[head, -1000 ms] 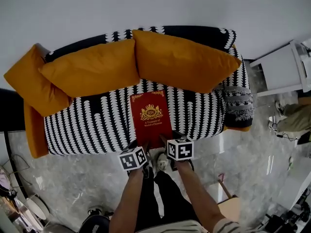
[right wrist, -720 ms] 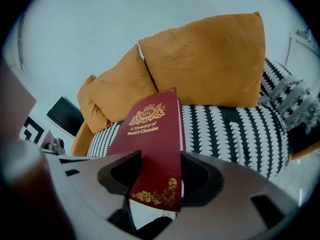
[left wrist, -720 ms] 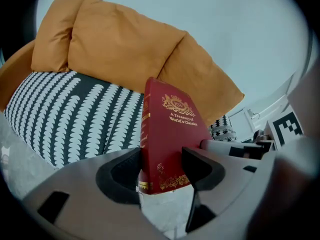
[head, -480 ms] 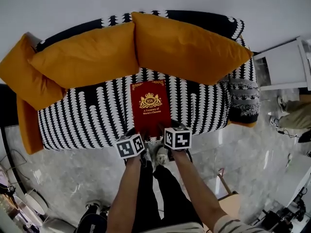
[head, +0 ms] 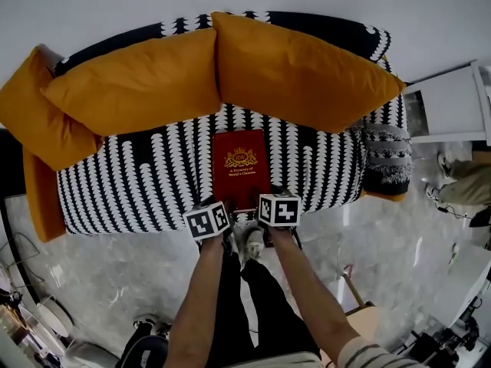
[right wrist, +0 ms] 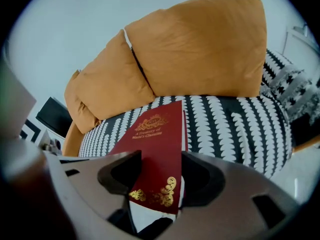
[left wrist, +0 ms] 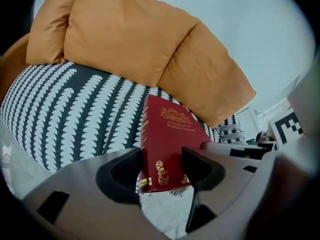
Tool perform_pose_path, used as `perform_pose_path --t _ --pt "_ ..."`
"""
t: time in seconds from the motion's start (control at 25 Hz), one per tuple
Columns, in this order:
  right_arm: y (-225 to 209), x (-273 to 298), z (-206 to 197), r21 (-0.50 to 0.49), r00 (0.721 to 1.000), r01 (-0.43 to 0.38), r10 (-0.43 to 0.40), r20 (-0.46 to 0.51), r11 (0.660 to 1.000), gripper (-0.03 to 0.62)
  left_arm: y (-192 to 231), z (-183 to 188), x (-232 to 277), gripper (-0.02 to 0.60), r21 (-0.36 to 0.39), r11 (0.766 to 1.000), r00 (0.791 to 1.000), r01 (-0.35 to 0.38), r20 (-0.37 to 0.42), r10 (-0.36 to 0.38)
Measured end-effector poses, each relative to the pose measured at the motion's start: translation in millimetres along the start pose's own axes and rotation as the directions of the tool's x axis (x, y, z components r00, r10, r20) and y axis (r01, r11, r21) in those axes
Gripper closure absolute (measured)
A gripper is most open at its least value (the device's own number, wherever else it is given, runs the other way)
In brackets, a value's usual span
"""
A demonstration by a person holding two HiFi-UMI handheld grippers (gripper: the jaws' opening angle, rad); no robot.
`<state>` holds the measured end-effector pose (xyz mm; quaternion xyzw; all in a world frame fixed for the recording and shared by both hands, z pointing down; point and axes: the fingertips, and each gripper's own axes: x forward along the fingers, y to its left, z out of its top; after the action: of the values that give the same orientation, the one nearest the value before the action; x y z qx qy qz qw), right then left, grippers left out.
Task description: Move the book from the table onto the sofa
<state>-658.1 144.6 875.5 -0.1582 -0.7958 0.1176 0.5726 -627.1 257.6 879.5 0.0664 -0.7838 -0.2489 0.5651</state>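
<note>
head view: steep overhead | gripper views: close, low | shared: sofa [head: 153, 182]

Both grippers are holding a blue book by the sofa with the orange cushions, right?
Not quite. The book is red with gold print, not blue, as the head view shows. The rest is right: the left gripper and the right gripper both hold it, by the sofa with the orange cushions.

Book [right wrist: 156, 139]: seemingly "A Treasury of World's Classics"

Orange cushions [head: 291, 75] are crowding the back of the sofa [head: 138, 182]. Bare seat is lying open beside the book [head: 240, 167].
</note>
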Motion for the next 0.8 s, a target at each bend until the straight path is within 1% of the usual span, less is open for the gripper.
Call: perform_pose_path --t 0.16,0.32,0.48,0.68,0.8 --pt "-0.8 3.9 -2.1 0.003 1.000 0.005 -0.005 -0.009 1.000 0.347 2.9 -2.4 3.5 0.320 0.002 1.000 1.000 -0.007 -0.013 0.007" --pt "-5.1 8.2 -8.0 -0.005 0.999 0.025 -0.026 -0.033 1.000 0.347 6.9 -10.6 9.6 0.321 0.019 0.999 0.999 -0.032 -0.038 0.033" --pt "-8.3 12.3 -14.4 -0.004 0.998 0.025 -0.025 -0.050 1.000 0.347 9.4 -17.7 13.8 0.321 0.018 0.999 0.998 -0.029 -0.049 0.030" --pt "-15.5 19.0 -23.6 -0.005 0.996 0.039 -0.040 -0.084 0.999 0.347 13.6 -28.4 23.8 0.328 -0.012 1.000 0.997 -0.024 -0.076 0.023" --pt "-19.1 23.8 -27.0 -0.005 0.994 0.042 -0.043 -0.099 0.999 0.347 18.3 -31.6 29.0 0.344 -0.059 0.998 0.997 -0.018 -0.081 0.013"
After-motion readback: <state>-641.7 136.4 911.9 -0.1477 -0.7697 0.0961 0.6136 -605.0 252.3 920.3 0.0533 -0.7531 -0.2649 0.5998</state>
